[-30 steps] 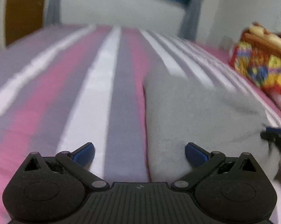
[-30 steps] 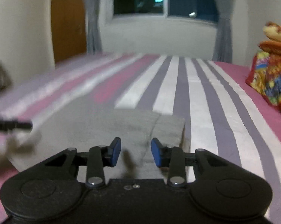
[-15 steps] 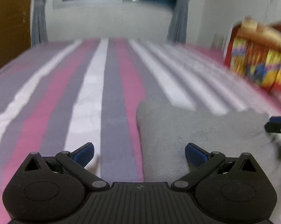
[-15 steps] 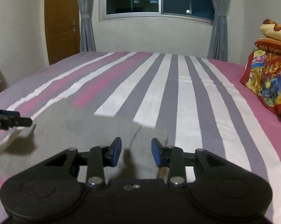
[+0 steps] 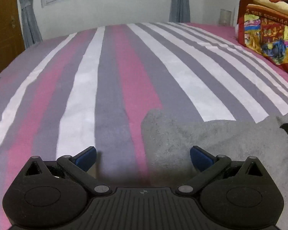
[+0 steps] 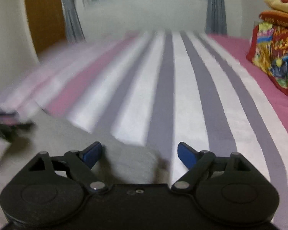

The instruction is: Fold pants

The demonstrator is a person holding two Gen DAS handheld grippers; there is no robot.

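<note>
The left gripper (image 5: 143, 156) hangs over the striped bed (image 5: 109, 72) with its jaws spread wide and nothing between the pads. Under it is bare sheet; the grey pants (image 5: 211, 140) begin just to its right, their left edge crossing below the right blue pad, so this hand sits at the left end of the folded bundle, over the sheet more than over the cloth.

The pants lie as a flat grey block close to the near edge of the bed, long axis running across, from one gripper towards the other. The far edge is fairly straight, with a rounded corner at the far left.

On the right end, the right gripper (image 6: 139, 154) is opening, its jaws already far apart, and no cloth is pinched between them. In its view the pants (image 6: 71, 140) fill the lower left, and their far right corner lies between and just below the pads, with bare stripes of the bed (image 6: 191, 88) to the right.

So each hand stands at one short end of the bundle. By my reading a further fold would bring one end over the other along that axis, each hand being equally close to its own end. A bright patterned cushion (image 6: 276, 55) stands at the right edge of the bed, well apart from the pants
</note>
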